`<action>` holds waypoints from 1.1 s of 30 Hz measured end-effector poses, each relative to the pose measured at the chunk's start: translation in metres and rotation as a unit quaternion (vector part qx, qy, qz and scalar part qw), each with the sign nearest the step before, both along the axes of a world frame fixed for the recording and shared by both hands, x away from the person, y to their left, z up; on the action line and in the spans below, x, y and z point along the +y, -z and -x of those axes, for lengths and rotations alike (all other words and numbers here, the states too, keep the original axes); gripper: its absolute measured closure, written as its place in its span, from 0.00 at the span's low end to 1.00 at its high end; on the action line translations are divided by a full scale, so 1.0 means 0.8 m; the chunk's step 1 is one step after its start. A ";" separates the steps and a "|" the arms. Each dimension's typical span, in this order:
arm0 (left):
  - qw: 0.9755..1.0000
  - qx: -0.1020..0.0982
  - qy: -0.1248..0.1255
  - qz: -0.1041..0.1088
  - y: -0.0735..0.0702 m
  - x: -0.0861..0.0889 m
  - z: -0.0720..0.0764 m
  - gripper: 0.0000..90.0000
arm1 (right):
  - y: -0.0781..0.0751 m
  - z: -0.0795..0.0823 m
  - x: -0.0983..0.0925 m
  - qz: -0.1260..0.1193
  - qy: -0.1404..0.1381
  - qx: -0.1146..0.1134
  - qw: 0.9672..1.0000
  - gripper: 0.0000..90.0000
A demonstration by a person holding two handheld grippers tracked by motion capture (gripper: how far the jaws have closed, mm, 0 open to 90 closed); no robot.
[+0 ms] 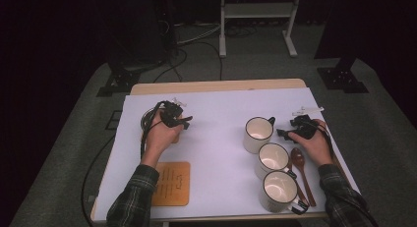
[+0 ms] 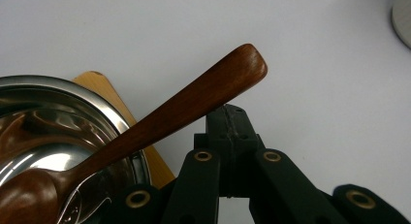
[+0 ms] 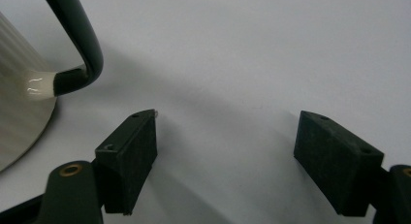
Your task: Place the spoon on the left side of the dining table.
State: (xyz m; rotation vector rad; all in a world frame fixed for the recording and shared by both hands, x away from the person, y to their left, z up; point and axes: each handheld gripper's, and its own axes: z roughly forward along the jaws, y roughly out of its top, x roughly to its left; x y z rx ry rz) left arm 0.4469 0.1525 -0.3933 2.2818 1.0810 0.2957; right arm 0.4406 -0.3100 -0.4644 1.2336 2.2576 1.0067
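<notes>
My left gripper [image 1: 184, 120] sits at the left of the white table sheet, beside a steel bowl [image 1: 146, 120]. In the left gripper view its jaws [image 2: 227, 110] are shut with nothing between them. A brown wooden spoon [image 2: 194, 100] lies in the bowl [image 2: 72, 86], and its handle slants across just past the jaw tips. My right gripper [image 1: 281, 133] rests on the sheet next to the farthest of three white mugs [image 1: 258, 133]. It is open [image 3: 228, 120] with only bare sheet between the pads. The mug's dark handle [image 3: 82, 40] is to the upper left of them.
Two more mugs [image 1: 273, 158] [image 1: 278, 190] stand in a row toward the front right. Another wooden spoon [image 1: 298, 160] lies beside them. A wooden board [image 1: 172, 184] lies at the front left. The bowl rests on a wooden coaster [image 2: 102, 83].
</notes>
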 end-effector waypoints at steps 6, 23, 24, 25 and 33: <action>1.000 -0.001 -0.005 -0.003 0.000 0.000 -0.013 1.00 | 0.000 0.000 0.000 0.000 0.000 0.000 1.000 0.24; 1.000 0.003 -0.025 -0.003 -0.001 0.006 -0.050 1.00 | 0.001 0.000 0.000 0.001 0.000 -0.002 1.000 0.24; 1.000 0.001 -0.025 -0.001 0.000 0.007 -0.052 1.00 | 0.001 0.000 0.000 0.001 0.000 -0.002 1.000 0.24; 1.000 0.003 -0.026 0.000 0.000 0.007 -0.055 1.00 | 0.001 0.000 0.000 0.001 0.000 -0.002 1.000 0.24; 0.999 0.003 -0.037 0.009 -0.001 0.009 -0.073 1.00 | 0.001 0.000 0.000 0.000 0.000 -0.002 1.000 0.24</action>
